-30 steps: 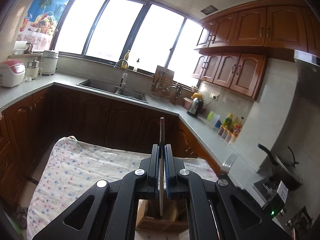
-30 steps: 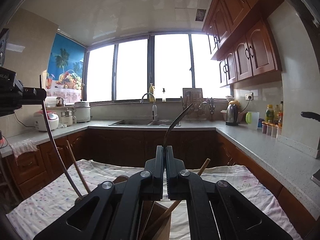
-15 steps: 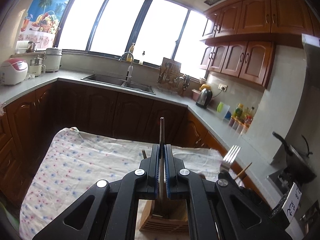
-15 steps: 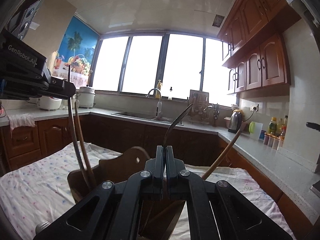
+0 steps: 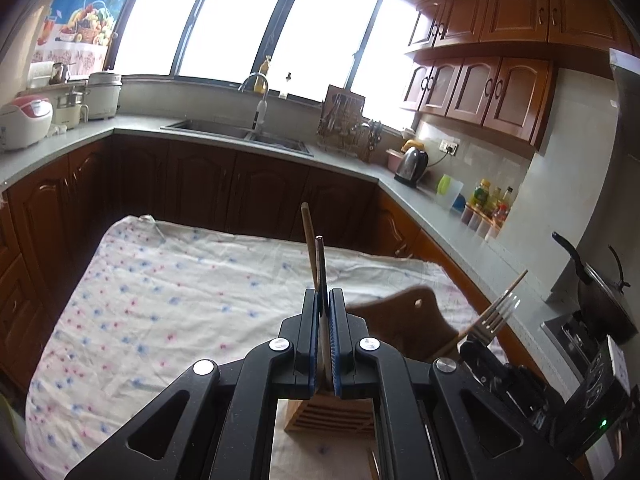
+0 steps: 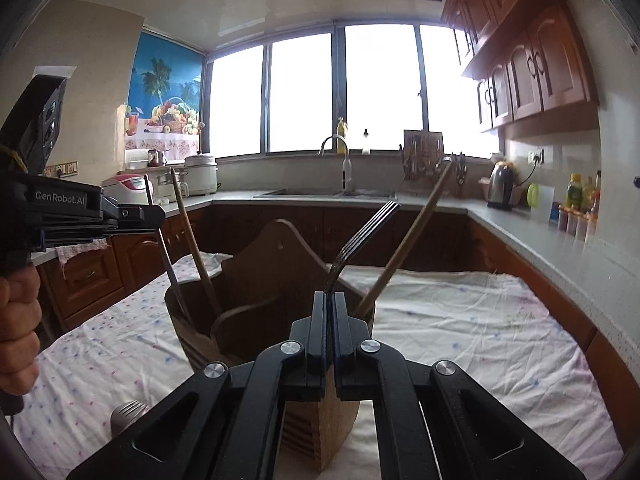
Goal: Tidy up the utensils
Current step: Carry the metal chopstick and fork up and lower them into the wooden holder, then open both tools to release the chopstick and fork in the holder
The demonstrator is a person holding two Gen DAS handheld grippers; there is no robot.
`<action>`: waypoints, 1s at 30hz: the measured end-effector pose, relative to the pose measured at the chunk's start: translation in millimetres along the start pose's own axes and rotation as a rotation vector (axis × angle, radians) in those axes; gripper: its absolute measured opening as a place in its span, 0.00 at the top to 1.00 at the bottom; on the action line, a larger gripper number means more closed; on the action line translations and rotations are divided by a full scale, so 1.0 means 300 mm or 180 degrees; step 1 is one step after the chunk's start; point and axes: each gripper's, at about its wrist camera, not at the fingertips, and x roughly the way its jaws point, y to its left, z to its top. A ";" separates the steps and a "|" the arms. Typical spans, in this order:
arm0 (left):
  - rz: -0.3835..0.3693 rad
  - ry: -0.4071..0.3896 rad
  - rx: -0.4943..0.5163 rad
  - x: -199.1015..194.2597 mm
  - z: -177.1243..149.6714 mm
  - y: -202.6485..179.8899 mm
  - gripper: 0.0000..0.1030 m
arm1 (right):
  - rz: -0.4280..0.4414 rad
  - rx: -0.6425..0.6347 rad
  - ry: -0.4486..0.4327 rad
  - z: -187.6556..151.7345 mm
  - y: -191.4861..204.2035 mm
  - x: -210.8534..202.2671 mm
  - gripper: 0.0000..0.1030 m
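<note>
- On the desk, a floral cloth [image 5: 168,304] covers the top, and a wooden utensil holder [image 6: 256,296] stands on it near the front edge.
- The left gripper [image 5: 324,300] has its jaws clenched on a thin metal utensil handle [image 5: 319,264], which points upward just in front of a wooden stick [image 5: 309,240].
- From the right wrist view, that metal handle and the wooden stick both run down into the left compartment of the holder, close together.
- The right gripper [image 6: 330,304] has its jaws clenched on the neck of a fork [image 6: 362,236]; its tines curve up and to the right, above the holder.
- A second wooden stick [image 6: 408,240] leans out to the right from the holder, just beside the fork, and crosses the space behind it.
- The holder's tall arched back panel [image 6: 276,248] rises between the two compartments and blocks sight of their floors.
- A rounded metal end [image 6: 128,412] lies on the cloth to the left of the holder, partly hidden by the right gripper's body.
- Around the desk, dark wooden cabinets [image 5: 200,188] carry a grey worktop with a sink [image 5: 240,136], a kettle [image 5: 412,164], a rice cooker [image 5: 24,120] and a row of bottles [image 5: 488,204].
- A black pan [image 5: 600,292] sits at the far right of the left wrist view.
</note>
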 end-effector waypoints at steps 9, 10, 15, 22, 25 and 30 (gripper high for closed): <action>0.0049 0.0038 0.0030 0.008 0.005 -0.005 0.96 | 0.0165 0.0263 0.0248 0.017 -0.038 0.014 0.93; 0.0055 0.0045 0.0028 0.008 0.007 -0.005 0.96 | 0.0157 0.0277 0.0257 0.019 -0.039 0.013 0.93; 0.0100 0.0097 0.0032 0.011 0.003 -0.008 0.95 | 0.0172 0.0420 0.0277 0.021 -0.055 0.003 0.91; 0.0150 0.0148 0.0024 0.012 -0.003 -0.009 0.87 | 0.0159 0.0465 0.0289 0.022 -0.065 -0.014 0.78; 0.0173 0.0181 0.0025 0.009 -0.005 -0.014 0.80 | 0.0149 0.0527 0.0267 0.030 -0.075 -0.029 0.64; 0.0214 0.0197 0.0044 -0.014 -0.008 -0.028 0.50 | 0.0171 0.0658 0.0247 0.034 -0.104 -0.072 0.45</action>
